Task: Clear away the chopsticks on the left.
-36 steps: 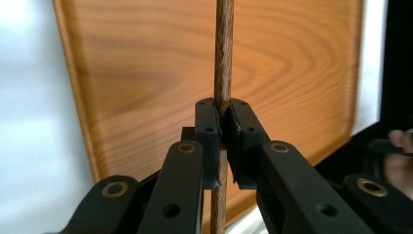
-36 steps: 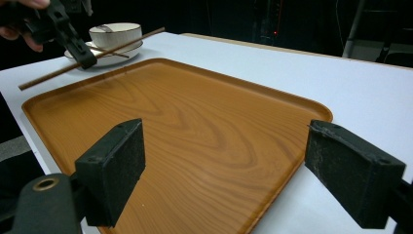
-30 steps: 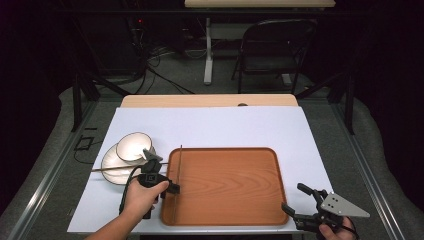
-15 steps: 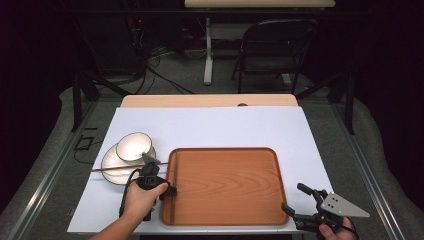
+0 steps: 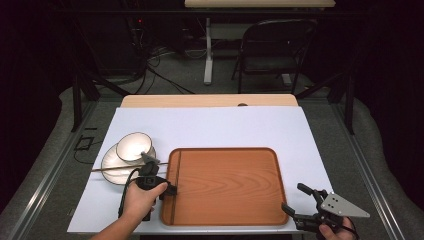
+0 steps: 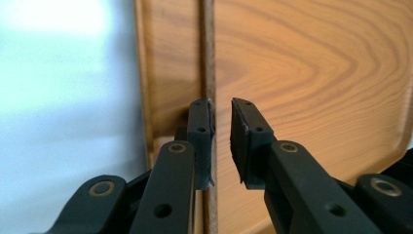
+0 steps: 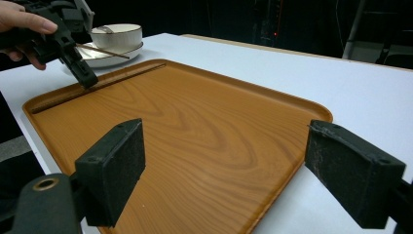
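Left gripper (image 6: 221,141) just been opening: narrow gap, chopstick (image 6: 209,58) between jaws, flat along tray (image 5: 225,185) left edge, lower centre of high view. Right gripper (image 5: 300,200) spread wide, holding nothing, lower right.

Your left gripper (image 5: 171,190) has laid the chopstick (image 6: 209,63) flat along the tray's (image 5: 230,200) left edge, and its jaws have just been opening off it.

Dark lab: cables (image 5: 150,70), folding chair (image 5: 272,50)
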`<action>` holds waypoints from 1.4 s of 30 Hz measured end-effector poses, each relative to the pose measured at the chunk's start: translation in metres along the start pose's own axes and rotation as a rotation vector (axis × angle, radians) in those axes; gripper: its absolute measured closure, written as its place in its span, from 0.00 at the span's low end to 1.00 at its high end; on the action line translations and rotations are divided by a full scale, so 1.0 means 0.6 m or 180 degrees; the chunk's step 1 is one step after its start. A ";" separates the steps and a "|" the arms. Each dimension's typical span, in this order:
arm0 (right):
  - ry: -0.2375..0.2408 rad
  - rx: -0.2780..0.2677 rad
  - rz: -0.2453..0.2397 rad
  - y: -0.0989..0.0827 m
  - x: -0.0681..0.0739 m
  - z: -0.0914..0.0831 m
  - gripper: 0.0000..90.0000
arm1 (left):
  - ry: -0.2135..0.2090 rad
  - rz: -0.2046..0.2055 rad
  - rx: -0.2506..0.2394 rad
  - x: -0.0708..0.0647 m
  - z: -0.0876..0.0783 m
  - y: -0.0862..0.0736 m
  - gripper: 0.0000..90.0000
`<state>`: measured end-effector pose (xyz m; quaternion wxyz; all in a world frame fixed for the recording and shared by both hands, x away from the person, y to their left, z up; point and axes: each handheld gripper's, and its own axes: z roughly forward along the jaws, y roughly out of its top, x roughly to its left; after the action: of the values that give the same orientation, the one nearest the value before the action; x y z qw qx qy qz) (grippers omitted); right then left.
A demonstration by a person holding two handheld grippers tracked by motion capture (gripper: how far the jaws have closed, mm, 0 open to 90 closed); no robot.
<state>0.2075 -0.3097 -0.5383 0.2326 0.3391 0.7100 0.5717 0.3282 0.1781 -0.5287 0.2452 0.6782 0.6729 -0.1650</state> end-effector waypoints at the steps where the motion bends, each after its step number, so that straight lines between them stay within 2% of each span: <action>1: 0.0000 0.0000 0.0000 0.000 0.000 0.000 0.16 | 0.0000 0.0000 0.0000 0.000 0.000 0.000 0.87; 7: -0.0001 0.0003 -0.0004 0.000 0.000 0.000 0.16 | -0.0036 0.0076 -0.0024 -0.009 -0.023 0.000 0.83; 10: -0.0001 0.0015 0.0004 0.000 0.000 0.000 0.16 | 0.0070 0.0211 -0.0074 -0.020 -0.036 -0.002 0.77; 11: -0.0001 0.0015 0.0004 0.000 0.000 0.000 0.16 | 0.0070 0.0211 -0.0074 -0.020 -0.036 -0.002 0.75; 14: 0.0000 0.0008 0.0003 0.000 0.000 0.000 0.16 | 0.0133 0.0354 -0.0174 -0.029 -0.049 -0.004 0.70; 17: 0.0000 0.0013 -0.0001 0.000 0.000 0.000 0.16 | 0.0143 0.0402 -0.0195 -0.031 -0.055 -0.004 0.68; 18: 0.0000 0.0014 0.0002 0.000 0.000 0.000 0.16 | 0.0184 0.0490 -0.0254 -0.035 -0.062 -0.006 0.68; 19: 0.0000 0.0014 0.0002 0.000 0.000 0.000 0.16 | 0.0184 0.0490 -0.0254 -0.035 -0.062 -0.006 0.67; 23: -0.0001 0.0016 0.0005 0.000 0.000 0.000 0.16 | 0.0333 0.0862 -0.0461 -0.040 -0.078 -0.013 0.64; 24: 0.0000 0.0016 0.0004 0.000 0.000 0.000 0.16 | 0.0378 0.1005 -0.0547 -0.039 -0.086 -0.016 0.62; 30: 0.0000 0.0013 -0.0004 0.000 0.000 0.000 0.16 | 0.0480 0.1276 -0.0725 -0.034 -0.110 -0.025 0.61; 35: 0.0003 0.0022 0.0009 0.000 0.000 0.001 0.16 | 0.0571 0.1386 -0.0781 -0.027 -0.122 -0.033 0.60; 40: 0.0004 0.0023 0.0013 0.000 0.000 0.001 0.16 | 0.0790 0.1432 -0.0867 -0.006 -0.131 -0.037 0.58; 41: 0.0004 0.0023 0.0013 0.000 0.000 0.001 0.16 | 0.0790 0.1432 -0.0867 -0.006 -0.131 -0.037 0.58; 42: 0.0004 0.0026 0.0014 0.000 0.000 0.001 0.16 | 0.0883 0.1464 -0.0882 0.000 -0.132 -0.036 0.58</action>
<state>0.2078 -0.3093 -0.5383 0.2296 0.3413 0.7117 0.5695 0.2981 0.2214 -0.4655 0.2721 0.7890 0.5447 0.0824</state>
